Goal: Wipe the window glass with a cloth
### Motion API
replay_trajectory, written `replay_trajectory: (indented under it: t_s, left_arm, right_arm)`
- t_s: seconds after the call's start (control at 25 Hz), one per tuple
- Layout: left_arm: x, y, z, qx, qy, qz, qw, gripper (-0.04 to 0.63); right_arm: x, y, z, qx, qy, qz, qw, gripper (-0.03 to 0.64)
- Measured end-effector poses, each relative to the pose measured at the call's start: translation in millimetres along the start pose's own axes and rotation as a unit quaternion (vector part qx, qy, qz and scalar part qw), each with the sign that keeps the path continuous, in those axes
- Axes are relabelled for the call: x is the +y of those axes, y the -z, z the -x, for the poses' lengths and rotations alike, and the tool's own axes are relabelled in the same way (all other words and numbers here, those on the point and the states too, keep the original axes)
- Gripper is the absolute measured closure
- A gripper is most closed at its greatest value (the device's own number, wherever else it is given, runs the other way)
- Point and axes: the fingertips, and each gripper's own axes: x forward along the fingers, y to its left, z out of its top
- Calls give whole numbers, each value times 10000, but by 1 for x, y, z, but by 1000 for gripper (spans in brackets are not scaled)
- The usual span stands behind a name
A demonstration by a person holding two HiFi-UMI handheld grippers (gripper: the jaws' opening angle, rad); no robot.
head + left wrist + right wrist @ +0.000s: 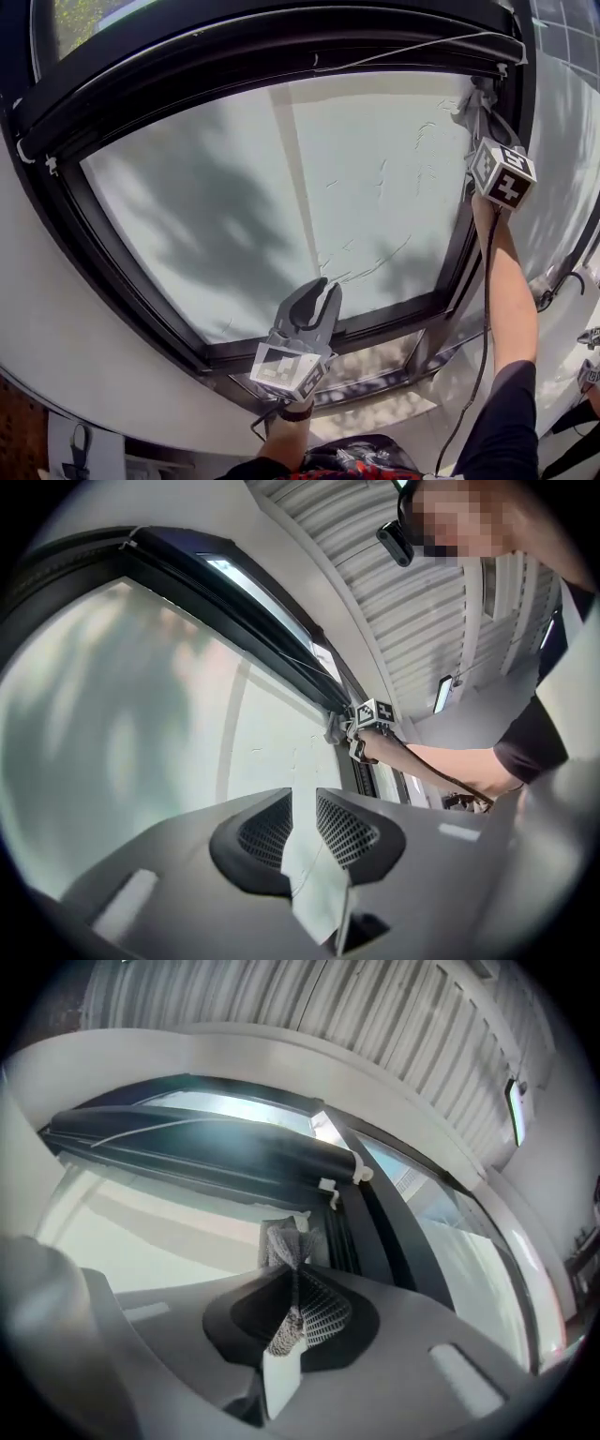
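Note:
The window glass [281, 197] fills a black frame [122, 281] and shows streaks on its right half. My right gripper [476, 111] is raised to the pane's upper right corner, shut on a grey cloth [469, 105] that touches the glass by the frame. In the right gripper view the cloth [286, 1251] sticks out past the closed jaws towards the corner. My left gripper [323, 292] is held low near the bottom edge of the pane, open with a narrow gap and nothing in it. From the left gripper view the right gripper [361, 733] and cloth [336, 727] show far off.
A rolled black blind [197, 1162] with a white cord fitting [328, 1190] runs along the top of the window. A second pane [562, 150] stands to the right past the black post [520, 141]. A white curved wall [56, 328] surrounds the frame.

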Motion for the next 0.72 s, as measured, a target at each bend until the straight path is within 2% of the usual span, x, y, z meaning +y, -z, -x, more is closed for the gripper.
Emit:
replay_trajectory:
  t_s: [0.12, 0.2, 0.24, 0.32, 0.4, 0.48, 0.56, 0.64, 0.72]
  left_arm:
    - [10, -2, 5, -71, -256, -82, 9996, 531]
    - [31, -6, 17, -79, -559, -191, 9982, 531]
    - [43, -7, 25, -74, -740, -222, 9970, 531]
    - [70, -7, 49, -62, -1129, -248, 9933, 531]
    - [96, -12, 84, -74, -1570, -310, 9871, 531]
    - [121, -17, 126, -43, -2016, -358, 9788, 531]
    - [145, -26, 171, 4, -2422, -384, 9695, 522]
    - [166, -36, 216, 3, -2835, -412, 9581, 517]
    - [182, -46, 254, -49, -3236, -481, 9449, 517]
  right_arm:
    - [67, -22, 20, -371, -927, -221, 9948, 594]
    - [148, -31, 50, -590, -1927, -391, 9787, 594]
    - [199, -33, 65, -635, -2539, -516, 9638, 594]
    - [302, -38, 94, -617, -3686, -865, 9235, 594]
    - [391, -41, 122, -535, -4534, -1252, 8809, 594]
    - [461, -44, 145, -431, -5121, -1633, 8421, 594]
    - [517, -45, 164, -275, -5542, -1916, 8096, 594]
    - [571, -45, 182, -76, -5896, -1961, 7835, 594]
    - [621, -49, 198, 12, -6147, -1857, 7666, 592]
